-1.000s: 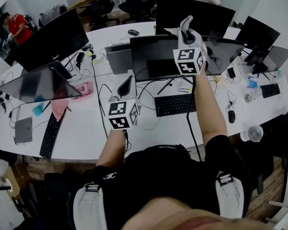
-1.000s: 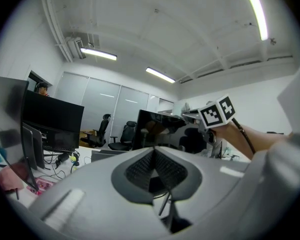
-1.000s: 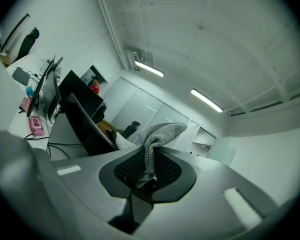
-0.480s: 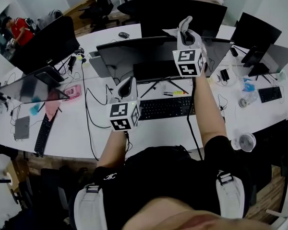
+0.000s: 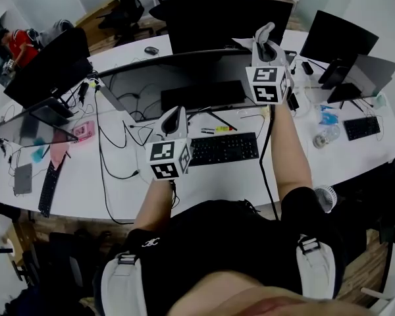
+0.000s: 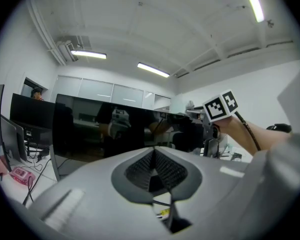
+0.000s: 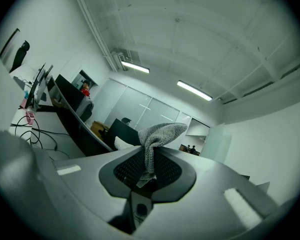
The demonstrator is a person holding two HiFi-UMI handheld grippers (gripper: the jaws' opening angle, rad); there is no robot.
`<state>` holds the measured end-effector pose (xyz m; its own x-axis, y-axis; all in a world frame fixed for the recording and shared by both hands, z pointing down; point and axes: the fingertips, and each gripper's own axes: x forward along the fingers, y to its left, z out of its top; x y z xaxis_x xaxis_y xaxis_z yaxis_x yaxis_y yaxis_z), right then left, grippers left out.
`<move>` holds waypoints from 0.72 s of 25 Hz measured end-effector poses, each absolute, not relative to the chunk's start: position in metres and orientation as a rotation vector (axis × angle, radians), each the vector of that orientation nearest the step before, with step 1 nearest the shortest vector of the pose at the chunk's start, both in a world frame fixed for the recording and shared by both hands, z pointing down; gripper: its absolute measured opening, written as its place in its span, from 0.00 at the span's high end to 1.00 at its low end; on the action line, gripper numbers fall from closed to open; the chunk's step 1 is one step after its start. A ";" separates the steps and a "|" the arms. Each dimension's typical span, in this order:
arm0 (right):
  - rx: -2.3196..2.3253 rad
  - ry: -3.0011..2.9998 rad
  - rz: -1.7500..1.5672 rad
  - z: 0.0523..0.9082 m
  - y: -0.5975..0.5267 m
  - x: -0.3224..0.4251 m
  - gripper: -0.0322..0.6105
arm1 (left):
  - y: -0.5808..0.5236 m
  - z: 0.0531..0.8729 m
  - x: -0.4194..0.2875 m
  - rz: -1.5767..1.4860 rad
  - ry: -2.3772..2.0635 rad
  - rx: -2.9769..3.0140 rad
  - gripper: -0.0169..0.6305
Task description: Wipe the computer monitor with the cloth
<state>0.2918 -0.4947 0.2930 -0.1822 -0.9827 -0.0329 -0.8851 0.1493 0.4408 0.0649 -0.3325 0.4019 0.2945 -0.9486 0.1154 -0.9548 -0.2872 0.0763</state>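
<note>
A wide dark curved monitor (image 5: 184, 78) stands across the white desk (image 5: 210, 183). My right gripper (image 5: 264, 31) is raised at the monitor's top right edge, shut on a grey knitted cloth (image 7: 157, 136) that sticks out past the jaws. The cloth (image 5: 245, 43) shows as a pale bit beside the tips in the head view. In the right gripper view the monitor (image 7: 77, 126) is seen edge-on at the left. My left gripper (image 5: 173, 114) hangs lower, in front of the screen (image 6: 115, 129). Its jaws are shut with nothing between them.
A black keyboard (image 5: 224, 149) lies under the monitor among loose cables. More monitors (image 5: 49, 64) stand at the left, back (image 5: 220, 15) and right (image 5: 332, 38). A small fan (image 5: 326, 196) sits at the desk's right front edge. A person in red (image 5: 16, 41) sits far left.
The view has drawn closer to the curved monitor, which now spans more of the desk. The right gripper with the cloth has shifted slightly right along its top edge. The left gripper hardly moved.
</note>
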 end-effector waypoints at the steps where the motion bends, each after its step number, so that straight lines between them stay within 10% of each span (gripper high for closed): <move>1: 1.825 -2.155 -0.530 0.293 -0.496 0.305 0.90 | -0.333 0.402 0.073 0.074 -1.788 2.424 0.90; 18: 1.978 -2.044 -0.351 0.305 -0.513 0.456 0.90 | -0.347 0.406 0.144 0.167 -1.767 2.461 0.90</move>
<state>0.4556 -0.5133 0.3045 -0.0275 -0.9992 0.0280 -0.9325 0.0357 0.3593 0.1442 -0.3465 0.4057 0.3176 -0.9360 0.1516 -0.9479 -0.3179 0.0231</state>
